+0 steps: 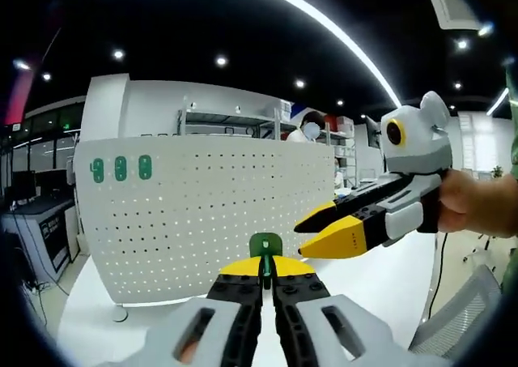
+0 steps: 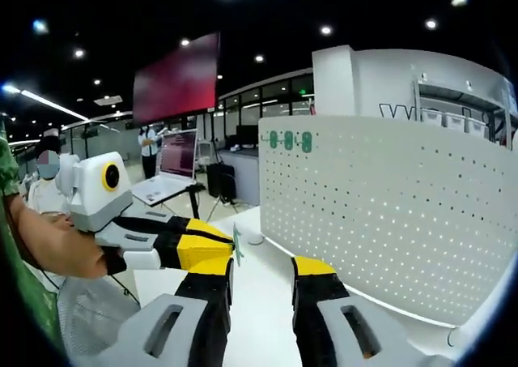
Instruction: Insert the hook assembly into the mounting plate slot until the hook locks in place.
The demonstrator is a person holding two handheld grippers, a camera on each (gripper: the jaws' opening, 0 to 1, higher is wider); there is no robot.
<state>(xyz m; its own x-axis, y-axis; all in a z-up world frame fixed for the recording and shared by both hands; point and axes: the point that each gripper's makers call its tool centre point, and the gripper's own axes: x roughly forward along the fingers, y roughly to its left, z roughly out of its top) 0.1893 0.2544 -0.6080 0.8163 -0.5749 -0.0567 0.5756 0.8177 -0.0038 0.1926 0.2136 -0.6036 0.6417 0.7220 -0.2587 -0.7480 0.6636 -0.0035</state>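
The green hook (image 1: 265,249) sits pinched between the yellow tips of the left hand-held gripper (image 1: 265,270), whose jaws are pressed together on its thin stem, with the rounded head standing clear above them. It looks like a small moulded plastic piece: light, stiff, and smooth enough to twist in the jaws if pushed off-axis, so the hold low on the stem, leaving the head free, seems the sensible place. In the right gripper view the same hook (image 2: 237,244) shows as a thin green edge at the tip of that gripper, at about 10 o'clock from the right one's own jaws.

Straight ahead at 12 o'clock in the left gripper view stands the white pegboard (image 1: 194,221), upright on the white surface (image 1: 388,286) and curved, its face dotted with rows of small holes. It is apart from the hook, not touching it. Three more green hooks (image 1: 121,169) already hang in a row near its top edge at 10 o'clock. A thin panel like this may flex or rock under a hard push, so seating the hook probably calls for a firm, square press.

The right hand-held gripper (image 2: 263,274) is spread, holding nothing, and hovers near the left one, towards 2 o'clock in the left gripper view (image 1: 320,236), gripped by a person's hand (image 1: 477,205).
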